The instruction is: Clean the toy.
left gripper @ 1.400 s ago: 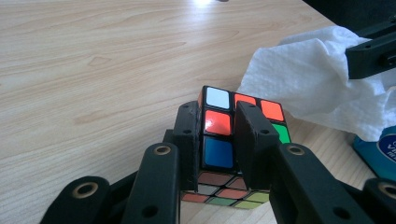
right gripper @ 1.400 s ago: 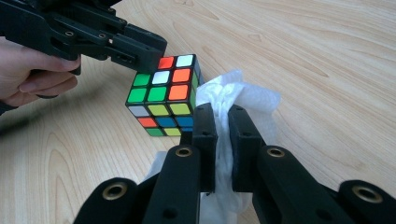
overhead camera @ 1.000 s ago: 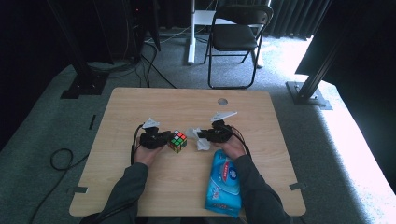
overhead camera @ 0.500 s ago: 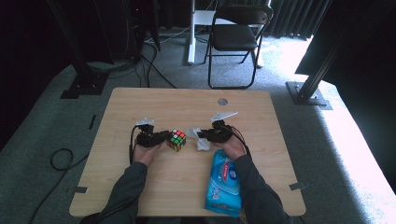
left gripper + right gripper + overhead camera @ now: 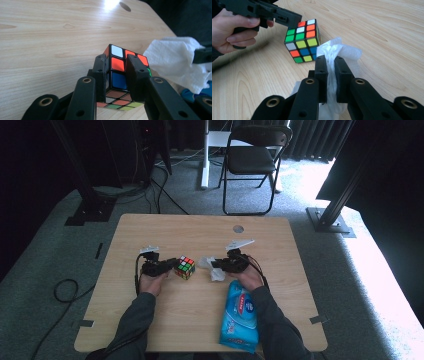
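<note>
A colourful puzzle cube [image 5: 184,267] is near the middle of the wooden table [image 5: 200,230]. My left gripper [image 5: 175,265] is shut on it from the left. In the left gripper view the two black jaws clamp the cube [image 5: 118,81] on opposite faces, and it is tilted close above the wood. My right gripper [image 5: 216,266] is shut on a crumpled white wipe [image 5: 215,274] just right of the cube. In the right gripper view the wipe [image 5: 342,52] bulges out past the fingertips, with the cube [image 5: 302,43] right behind it and the left gripper [image 5: 287,18] above.
A blue pack of wipes [image 5: 240,317] lies by the right forearm near the table's front edge. A round hole [image 5: 238,228] sits at the table's back. A black folding chair [image 5: 255,160] and stand legs are on the carpet beyond the table.
My left gripper has shifted slightly to the left with the cube held in it. The right gripper and the wipe have stayed put.
</note>
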A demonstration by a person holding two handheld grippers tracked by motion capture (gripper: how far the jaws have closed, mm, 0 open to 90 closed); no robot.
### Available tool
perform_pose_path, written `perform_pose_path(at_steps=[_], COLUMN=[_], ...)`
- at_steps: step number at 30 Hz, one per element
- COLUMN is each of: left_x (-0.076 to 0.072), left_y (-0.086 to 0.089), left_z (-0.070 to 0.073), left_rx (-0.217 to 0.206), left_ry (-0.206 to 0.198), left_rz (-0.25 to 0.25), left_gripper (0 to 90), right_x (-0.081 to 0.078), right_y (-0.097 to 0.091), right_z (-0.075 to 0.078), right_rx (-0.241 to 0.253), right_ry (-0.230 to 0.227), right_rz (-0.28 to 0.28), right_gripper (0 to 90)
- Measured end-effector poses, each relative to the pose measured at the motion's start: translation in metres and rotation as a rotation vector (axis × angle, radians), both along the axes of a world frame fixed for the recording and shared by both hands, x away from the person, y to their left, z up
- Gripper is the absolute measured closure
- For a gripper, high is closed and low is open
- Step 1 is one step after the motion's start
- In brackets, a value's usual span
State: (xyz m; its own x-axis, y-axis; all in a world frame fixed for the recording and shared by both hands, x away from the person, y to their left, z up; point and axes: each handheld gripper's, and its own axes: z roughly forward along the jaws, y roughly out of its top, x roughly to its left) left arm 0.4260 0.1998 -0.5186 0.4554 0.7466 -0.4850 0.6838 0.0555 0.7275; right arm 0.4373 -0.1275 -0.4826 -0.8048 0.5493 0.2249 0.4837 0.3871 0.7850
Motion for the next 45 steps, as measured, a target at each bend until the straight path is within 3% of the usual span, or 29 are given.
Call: perform_pose_path(at_steps=[11,15,25,31,38,45], left_x=[0.001,0.002,-0.002,-0.006,-0.008,-0.011], left_y=[0.008,0.014,0.020,0.023,0.025,0.016], left_z=[0.006,0.008,-0.005,-0.002,0.006,0.010], left_rx=[0.064,0.118,0.124,0.126,0.133,0.164], left_ry=[-0.018,-0.014,0.006,-0.006,-0.042,-0.093], left_rz=[0.053,0.103,0.089,0.090,0.094,0.036], left_gripper=[73.5,77.5,75.1,69.4,51.3,35.7], right_x=[0.000,0.000,0.000,0.000,0.000,0.000], right_y=[0.000,0.000,0.000,0.000,0.000,0.000], right_z=[0.000,0.000,0.000,0.000,0.000,0.000], right_rx=[0.001,0.000,0.000,0.000,0.001,0.000], right_ry=[0.000,0.001,0.002,0.003,0.003,0.002], right_rz=[-0.001,-0.002,-0.003,-0.003,0.000,-0.001], right_gripper=[83.1,83.0,82.8,82.7,82.0,81.3])
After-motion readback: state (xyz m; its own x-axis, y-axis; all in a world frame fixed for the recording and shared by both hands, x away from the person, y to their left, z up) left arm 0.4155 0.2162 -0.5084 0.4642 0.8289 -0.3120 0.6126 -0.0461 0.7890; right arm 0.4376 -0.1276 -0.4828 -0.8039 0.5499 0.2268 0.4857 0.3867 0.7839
